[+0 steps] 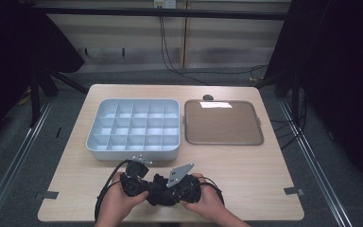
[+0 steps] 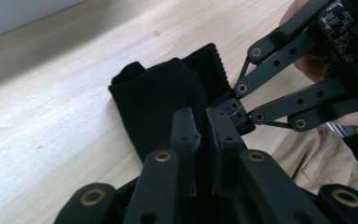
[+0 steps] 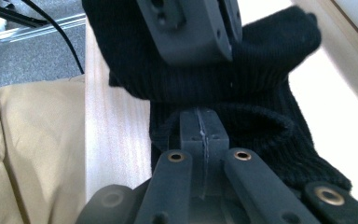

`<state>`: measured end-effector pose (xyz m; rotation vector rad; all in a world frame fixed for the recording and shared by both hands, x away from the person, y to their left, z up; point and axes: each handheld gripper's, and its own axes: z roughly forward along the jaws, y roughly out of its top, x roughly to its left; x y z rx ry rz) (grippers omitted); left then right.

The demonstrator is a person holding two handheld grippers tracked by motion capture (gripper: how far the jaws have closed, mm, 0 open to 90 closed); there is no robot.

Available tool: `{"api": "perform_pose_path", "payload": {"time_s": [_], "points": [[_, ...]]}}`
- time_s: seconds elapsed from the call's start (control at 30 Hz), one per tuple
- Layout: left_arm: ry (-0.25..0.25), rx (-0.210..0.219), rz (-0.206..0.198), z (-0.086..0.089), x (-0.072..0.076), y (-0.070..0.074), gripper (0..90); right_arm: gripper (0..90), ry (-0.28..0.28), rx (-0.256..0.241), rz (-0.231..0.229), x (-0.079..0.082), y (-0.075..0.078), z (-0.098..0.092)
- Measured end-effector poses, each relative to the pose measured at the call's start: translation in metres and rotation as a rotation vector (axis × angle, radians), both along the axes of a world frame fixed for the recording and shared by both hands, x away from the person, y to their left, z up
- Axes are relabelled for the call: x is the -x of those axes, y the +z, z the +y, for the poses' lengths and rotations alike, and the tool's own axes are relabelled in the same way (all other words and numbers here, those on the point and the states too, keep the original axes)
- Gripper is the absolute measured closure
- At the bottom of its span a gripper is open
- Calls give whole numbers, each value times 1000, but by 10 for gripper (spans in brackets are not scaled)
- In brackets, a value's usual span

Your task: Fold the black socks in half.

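Observation:
A black ribbed sock lies at the table's front edge between both hands. In the left gripper view the sock lies flat on the wood, and my left gripper is pinched down on its near end, jaws almost touching. My right gripper comes in from the right and nips the same sock beside them. In the right gripper view my right gripper is shut on the rim of the sock's open cuff, with the left gripper's jaws pressed on the fabric just above. Both grippers meet over the sock.
A grey tray with several small compartments sits mid-table at the left. To its right lies a flat brown tray. Bare wood lies to either side of the hands. The person's beige trousers show below the front edge.

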<state>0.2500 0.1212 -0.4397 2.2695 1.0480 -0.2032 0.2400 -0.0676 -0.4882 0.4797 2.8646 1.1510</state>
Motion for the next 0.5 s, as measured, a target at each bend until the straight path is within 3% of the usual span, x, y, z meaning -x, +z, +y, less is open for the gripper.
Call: {"api": "perform_pose_path", "payload": {"time_s": [0.07, 0.27, 0.5], "points": [[-16, -5, 0, -1, -1, -1, 822, 900, -2, 2, 0, 0, 0, 0], [-1, -1, 13, 1, -3, -5, 824, 900, -8, 6, -4, 0, 3, -2], [8, -4, 17, 2, -4, -5, 825, 900, -42, -55, -3, -8, 16, -19]]}}
